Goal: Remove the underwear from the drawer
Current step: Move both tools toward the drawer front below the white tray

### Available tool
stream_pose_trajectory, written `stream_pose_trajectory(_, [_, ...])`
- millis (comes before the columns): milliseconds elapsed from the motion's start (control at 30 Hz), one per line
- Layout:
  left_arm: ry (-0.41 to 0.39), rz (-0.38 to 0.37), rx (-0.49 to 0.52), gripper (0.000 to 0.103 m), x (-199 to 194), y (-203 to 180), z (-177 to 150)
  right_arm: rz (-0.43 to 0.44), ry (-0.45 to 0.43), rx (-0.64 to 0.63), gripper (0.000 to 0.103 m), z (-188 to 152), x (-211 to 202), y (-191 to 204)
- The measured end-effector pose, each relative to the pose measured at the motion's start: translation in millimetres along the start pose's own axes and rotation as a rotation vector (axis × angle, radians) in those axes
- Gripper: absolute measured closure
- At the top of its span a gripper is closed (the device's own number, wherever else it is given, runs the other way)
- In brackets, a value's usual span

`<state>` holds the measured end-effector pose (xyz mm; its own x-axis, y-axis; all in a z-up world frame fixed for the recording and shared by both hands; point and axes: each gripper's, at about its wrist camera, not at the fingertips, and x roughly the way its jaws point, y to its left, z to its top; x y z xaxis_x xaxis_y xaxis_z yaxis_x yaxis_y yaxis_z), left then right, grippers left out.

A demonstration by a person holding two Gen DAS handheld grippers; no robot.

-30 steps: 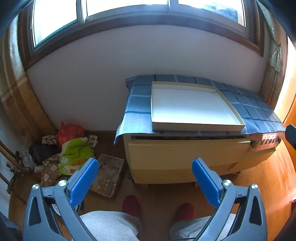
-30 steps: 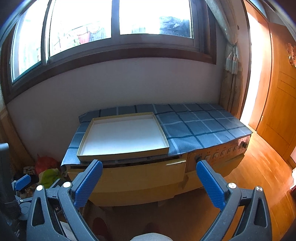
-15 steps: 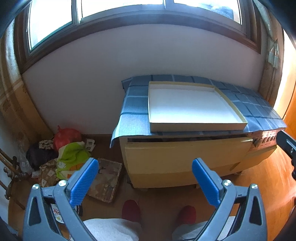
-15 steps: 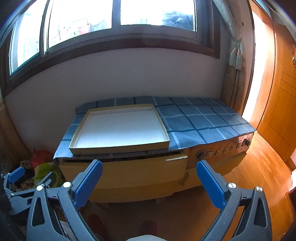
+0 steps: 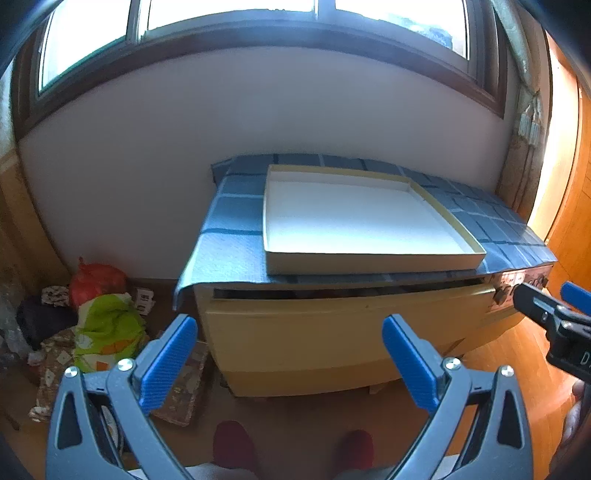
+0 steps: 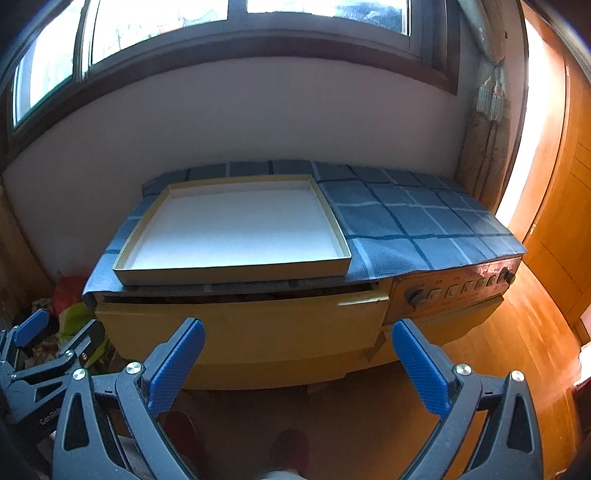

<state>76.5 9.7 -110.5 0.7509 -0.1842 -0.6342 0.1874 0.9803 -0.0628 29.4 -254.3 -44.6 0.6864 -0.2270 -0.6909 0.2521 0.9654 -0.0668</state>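
White wall (image 6: 258,122) under wide dark-framed window (image 6: 236,22), bright daylight. Orange wood floor (image 6: 517,332). Tied curtain (image 6: 484,147) right corner. Wooden door (image 6: 576,184) right.

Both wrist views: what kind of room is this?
Likely a lived-in room of a home, perhaps a bedroom or storage corner. A low yellow drawer unit under a blue checked cloth sits below a wide window, on a wood floor, with bags and clutter beside it.
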Motion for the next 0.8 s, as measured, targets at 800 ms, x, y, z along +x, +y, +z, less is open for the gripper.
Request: stream_pose_trajectory(800, [0.022, 0.091, -0.032, 0.001, 87.3, -10.7, 6.0, 0.01, 0.088, -0.028, 0.001, 2.5, 89.6, 12.4])
